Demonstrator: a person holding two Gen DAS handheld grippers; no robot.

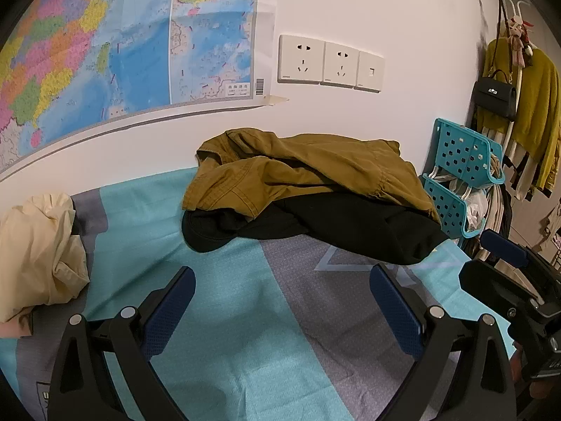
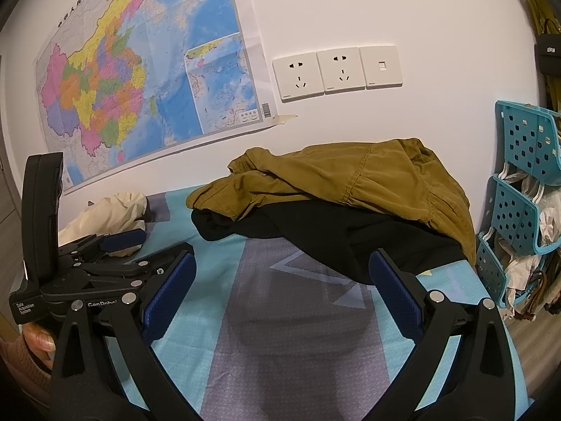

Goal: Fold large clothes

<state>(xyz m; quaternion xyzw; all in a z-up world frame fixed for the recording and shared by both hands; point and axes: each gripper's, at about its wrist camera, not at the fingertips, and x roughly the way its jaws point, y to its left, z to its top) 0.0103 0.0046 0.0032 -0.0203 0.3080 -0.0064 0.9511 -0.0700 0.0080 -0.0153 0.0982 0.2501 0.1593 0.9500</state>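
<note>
Both claws hovered low over the bed (image 1: pixel 245 333), side by side and pointing toward the wall, neither touching any cloth. The left claw (image 1: pixel 282 310) had its blue-padded fingers (image 1: pixel 168 310) spread wide apart over bare sheet, gripping nothing; the right claw (image 2: pixel 282 298) was likewise gaping, its pads parted above the grey and teal bedcover, empty. In the right wrist view the left claw's body showed at the left edge, with a hand (image 2: pixel 36 342) and a knitted cuff under it; white lettering on that body read "Data Acquisition System" and, partly hidden, "GenRobo". The clothes lay ahead of both claws near the wall: an olive-brown jacket (image 1: pixel 308 172) heaped on top of a black garment (image 1: pixel 350 224), whose hem hung just in front of the right claw's right finger. A crumpled cream garment (image 1: pixel 38 249) sat well apart at the left. On the wall hung a coloured map (image 2: pixel 140 77) with Chinese characters too small to read, beside three white socket plates (image 2: pixel 336 72). A teal perforated rack (image 2: pixel 519 189) stood at the right.
</note>
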